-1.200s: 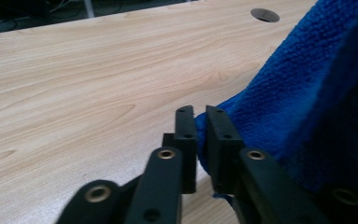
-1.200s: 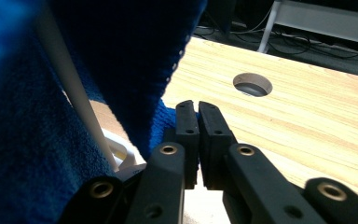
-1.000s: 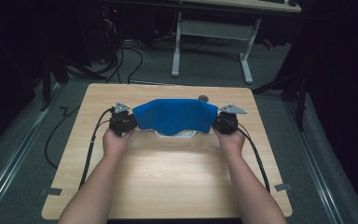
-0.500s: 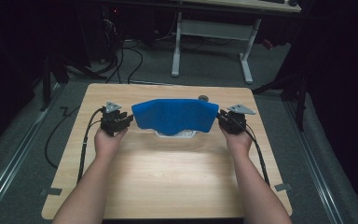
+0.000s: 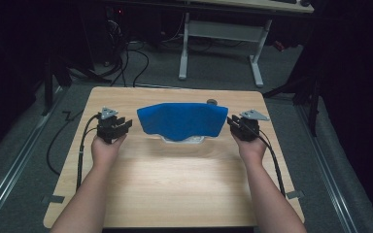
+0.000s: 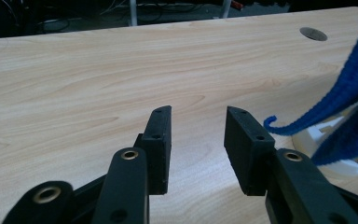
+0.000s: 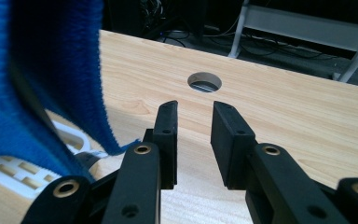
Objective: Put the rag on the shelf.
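A blue knitted cloth [image 5: 182, 120] hangs draped over a low white rack [image 5: 183, 140] at the middle of the wooden table [image 5: 175, 184]. My left gripper [image 5: 124, 125] stands open just left of the cloth's left edge, clear of it. Its jaws have just been opening, and nothing is between them. In the left gripper view, my left gripper [image 6: 198, 114] faces bare wood, with the cloth [image 6: 349, 88] and rack [image 6: 328, 135] at the right. My right gripper [image 5: 233, 124] is open beside the cloth's right edge. My right gripper [image 7: 195, 109] has also just widened and is empty, with the cloth [image 7: 42, 70] hanging at its left.
A round cable hole [image 5: 211, 102] sits in the table behind the cloth. Black cables [image 5: 85, 145] trail from the left gripper over the table's left edge. Behind the table stand a white desk frame [image 5: 184, 48] and floor cables [image 5: 126, 63]. Dark surroundings flank both sides.
Both grippers were at the cloth's side edges and have let go of it. The left hand has drawn away to the left; the right has shifted slightly outward. The cloth stays draped on the rack.
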Available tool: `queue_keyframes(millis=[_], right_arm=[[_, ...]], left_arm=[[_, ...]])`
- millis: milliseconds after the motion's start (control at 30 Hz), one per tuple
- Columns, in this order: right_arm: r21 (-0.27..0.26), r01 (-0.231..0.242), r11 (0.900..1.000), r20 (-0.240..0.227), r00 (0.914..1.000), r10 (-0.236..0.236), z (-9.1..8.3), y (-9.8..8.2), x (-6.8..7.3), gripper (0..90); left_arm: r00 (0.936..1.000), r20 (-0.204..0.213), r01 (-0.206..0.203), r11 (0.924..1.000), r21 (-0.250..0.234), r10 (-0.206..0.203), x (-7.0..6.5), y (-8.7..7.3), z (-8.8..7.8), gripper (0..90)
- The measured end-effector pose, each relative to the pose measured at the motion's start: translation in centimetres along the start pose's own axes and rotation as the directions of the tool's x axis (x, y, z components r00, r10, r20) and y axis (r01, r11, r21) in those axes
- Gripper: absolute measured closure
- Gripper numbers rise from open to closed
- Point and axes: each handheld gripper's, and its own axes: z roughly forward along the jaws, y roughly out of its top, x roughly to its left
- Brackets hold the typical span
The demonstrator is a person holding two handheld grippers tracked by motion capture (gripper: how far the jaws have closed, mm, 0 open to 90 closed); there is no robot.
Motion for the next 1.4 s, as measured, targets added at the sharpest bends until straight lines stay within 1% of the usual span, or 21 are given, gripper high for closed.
queue_keyframes(millis=[67, 167, 200, 300, 333, 433, 467, 533, 633, 667, 800, 867, 1033, 1100, 1133, 1200, 1267, 1300, 1333, 1367, 1400], right_arm=[[0.001, 0.0, 1.0, -0.001, 1.0, 0.0, -0.1, 0.0, 0.0, 71.5], [-0.008, -0.004, 1.0, 0.003, 1.0, 0.004, -1.0, -0.4, 0.2, 66.5], [0.009, 0.02, 1.0, 0.005, 0.9998, -0.02, -1.5, -0.6, 0.4, 63.3], [0.011, 0.051, 0.999, 0.005, 0.9987, -0.051, -2.3, -0.9, 0.6, 61.3], [-0.01, 0.058, 0.998, 0.006, 0.9983, -0.058, -2.8, -1.0, 0.7, 60.5], [-0.017, 0.064, 0.998, 0.004, 0.9979, -0.064, -3.5, -1.3, 0.9, 58.5], [0.006, 0.088, 0.996, 0.0, 0.9961, -0.088, -4.4, -1.8, 1.1, 56.4], [0.026, 0.098, 0.995, -0.004, 0.9952, -0.098, -4.9, -2.0, 1.3, 54.7], [0.0, 0.108, 0.994, -0.009, 0.9941, -0.108, -5.9, -2.5, 1.7, 54.4], [-0.008, 0.115, 0.993, -0.009, 0.9933, -0.115, -6.8, -2.8, 2.2, 52.8], [0.005, 0.131, 0.991, -0.021, 0.9912, -0.131, -8.0, -3.2, 3.0, 50.2], [-0.027, 0.134, 0.991, -0.03, 0.9905, -0.134, -9.0, -3.7, 3.7, 50.1], [-0.02, 0.141, 0.99, -0.054, 0.9884, -0.142, -10.6, -4.9, 5.5, 48.7], [-0.019, 0.14, 0.99, -0.063, 0.988, -0.141, -10.8, -5.1, 5.8, 48.5], [-0.009, 0.153, 0.988, -0.064, 0.9861, -0.153, -10.9, -5.8, 6.5, 48.4], [0.001, 0.144, 0.99, -0.08, 0.9865, -0.143, -11.0, -6.4, 7.3, 47.9], [0.009, 0.14, 0.99, -0.096, 0.9857, -0.138, -11.0, -7.1, 8.0, 47.2], [0.016, 0.145, 0.989, -0.108, 0.9839, -0.143, -10.9, -7.5, 8.5, 46.8], [0.023, 0.152, 0.988, -0.114, 0.9823, -0.149, -10.9, -8.0, 9.0, 46.6], [0.023, 0.152, 0.988, -0.114, 0.9823, -0.149, -10.9, -8.0, 9.0, 46.6], [0.023, 0.159, 0.987, -0.127, 0.9797, -0.155, -10.8, -8.5, 9.5, 46.5]], left_arm=[[1.0, -0.002, -0.009, 1.0, -0.003, 0.009, -0.2, -0.1, -0.2, 61.0], [0.9994, -0.009, -0.034, 0.9993, -0.011, 0.034, -0.8, -0.4, -1.1, 53.3], [0.9988, -0.007, -0.048, 0.9988, -0.009, 0.048, -1.2, -0.7, -1.7, 53.3], [0.9978, -0.015, -0.065, 0.9978, -0.01, 0.065, -1.6, -1.3, -2.9, 52.2], [0.9977, -0.019, -0.065, 0.9978, -0.011, 0.065, -1.7, -1.5, -3.3, 51.8], [0.9985, -0.02, -0.052, 0.9985, -0.014, 0.052, -1.9, -2.0, -4.1, 51.1], [0.9987, -0.028, -0.044, 0.9989, -0.013, 0.044, -2.0, -2.5, -4.8, 50.8], [0.9992, -0.023, -0.033, 0.9994, -0.008, 0.033, -2.2, -3.1, -5.4, 50.4], [0.9993, -0.021, -0.033, 0.9995, -0.002, 0.033, -2.6, -3.8, -6.0, 50.3], [0.9994, -0.012, -0.034, 0.9994, 0.002, 0.034, -3.1, -4.1, -6.5, 50.1], [0.9981, 0.01, -0.06, 0.9981, 0.013, 0.06, -4.3, -4.9, -7.3, 49.3], [0.9965, 0.02, -0.082, 0.9965, 0.019, 0.081, -5.3, -5.5, -7.7, 48.9], [0.9929, 0.063, -0.103, 0.9943, 0.028, 0.101, -7.7, -6.9, -8.4, 47.2], [0.9889, 0.088, -0.124, 0.9912, 0.047, 0.12, -8.9, -7.5, -8.4, 46.9], [0.9861, 0.115, -0.127, 0.9907, 0.05, 0.12, -10.0, -7.8, -8.4, 46.5], [0.9832, 0.143, -0.123, 0.9908, 0.055, 0.114, -11.1, -8.2, -8.3, 46.3], [0.9772, 0.173, -0.136, 0.9891, 0.058, 0.124, -12.6, -8.9, -8.1, 46.1], [0.9772, 0.173, -0.136, 0.9891, 0.058, 0.124, -12.6, -8.9, -8.1, 46.0], [0.9738, 0.186, -0.147, 0.986, 0.078, 0.131, -13.9, -9.8, -7.7, 46.2], [0.9738, 0.186, -0.147, 0.986, 0.078, 0.131, -13.9, -9.8, -7.7, 47.1], [0.9682, 0.215, -0.153, 0.9831, 0.101, 0.128, -14.7, -10.2, -7.5, 47.1]])
